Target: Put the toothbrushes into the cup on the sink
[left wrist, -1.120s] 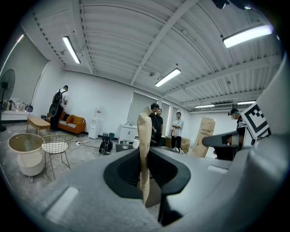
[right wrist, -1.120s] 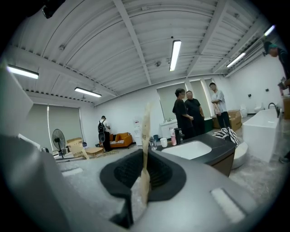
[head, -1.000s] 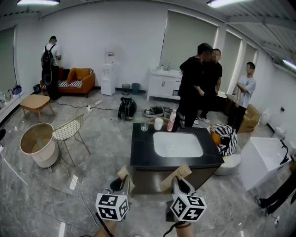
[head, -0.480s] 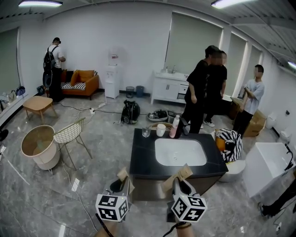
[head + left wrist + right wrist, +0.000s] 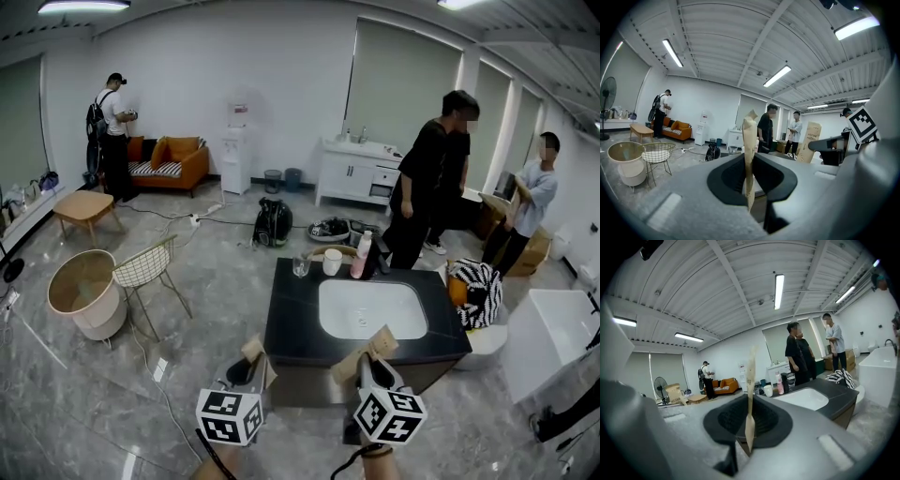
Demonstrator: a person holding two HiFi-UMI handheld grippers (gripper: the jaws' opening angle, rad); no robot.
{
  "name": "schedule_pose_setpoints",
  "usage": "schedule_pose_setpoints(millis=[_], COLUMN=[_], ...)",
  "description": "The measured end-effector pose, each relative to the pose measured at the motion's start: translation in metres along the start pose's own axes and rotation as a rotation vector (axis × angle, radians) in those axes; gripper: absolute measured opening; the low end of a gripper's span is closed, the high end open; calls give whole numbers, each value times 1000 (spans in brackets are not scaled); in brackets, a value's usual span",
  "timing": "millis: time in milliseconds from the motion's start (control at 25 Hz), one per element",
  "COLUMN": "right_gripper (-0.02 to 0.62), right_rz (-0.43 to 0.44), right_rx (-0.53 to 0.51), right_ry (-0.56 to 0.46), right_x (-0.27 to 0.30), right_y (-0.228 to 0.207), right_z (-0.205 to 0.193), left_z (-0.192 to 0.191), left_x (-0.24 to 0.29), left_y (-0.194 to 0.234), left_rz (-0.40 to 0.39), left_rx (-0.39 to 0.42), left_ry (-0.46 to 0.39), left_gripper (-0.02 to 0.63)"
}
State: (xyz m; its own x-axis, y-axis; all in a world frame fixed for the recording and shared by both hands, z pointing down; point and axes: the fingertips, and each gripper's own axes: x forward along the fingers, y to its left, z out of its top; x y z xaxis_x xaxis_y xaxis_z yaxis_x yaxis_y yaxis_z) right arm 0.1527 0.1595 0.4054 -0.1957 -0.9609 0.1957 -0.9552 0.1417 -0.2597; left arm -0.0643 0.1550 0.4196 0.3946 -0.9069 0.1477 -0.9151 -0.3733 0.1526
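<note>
Cardboard toothbrush box (image 5: 749, 136) is clamped in the left gripper (image 5: 751, 185), a second box (image 5: 751, 380) in the right gripper (image 5: 749, 427), before the sink (image 5: 372, 309).

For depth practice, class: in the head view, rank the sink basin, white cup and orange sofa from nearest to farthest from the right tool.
1. Sink basin, straight ahead of the right tool.
2. White cup, counter's far edge.
3. Orange sofa, far-left wall.

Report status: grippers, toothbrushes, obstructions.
Left hand-held gripper shut on one boxed toothbrush; right hand-held gripper shut on the other boxed toothbrush. White cup at far edge of sink counter, not yet reached. People stand beyond it, none between.
</note>
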Motion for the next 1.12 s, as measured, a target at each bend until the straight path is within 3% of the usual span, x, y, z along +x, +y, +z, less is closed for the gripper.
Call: schedule_pose_setpoints(millis=[440,680,1120], right_gripper=[25,25,25], right_rz=[-3,-26,-66], right_rx=[-13,-31,-37], right_ry=[24,0,-24], right_x=[37,76,161], right_y=[-12,-22,-37], right_z=[-1,20,58], left_z=[-3,17,48], left_x=[41,88,189], left_y=[20,49,76], left_rz=[15,17,-46], left_rx=[-31,-58,-59], left_ry=[12,-23,-29], left_gripper=[38,38,38])
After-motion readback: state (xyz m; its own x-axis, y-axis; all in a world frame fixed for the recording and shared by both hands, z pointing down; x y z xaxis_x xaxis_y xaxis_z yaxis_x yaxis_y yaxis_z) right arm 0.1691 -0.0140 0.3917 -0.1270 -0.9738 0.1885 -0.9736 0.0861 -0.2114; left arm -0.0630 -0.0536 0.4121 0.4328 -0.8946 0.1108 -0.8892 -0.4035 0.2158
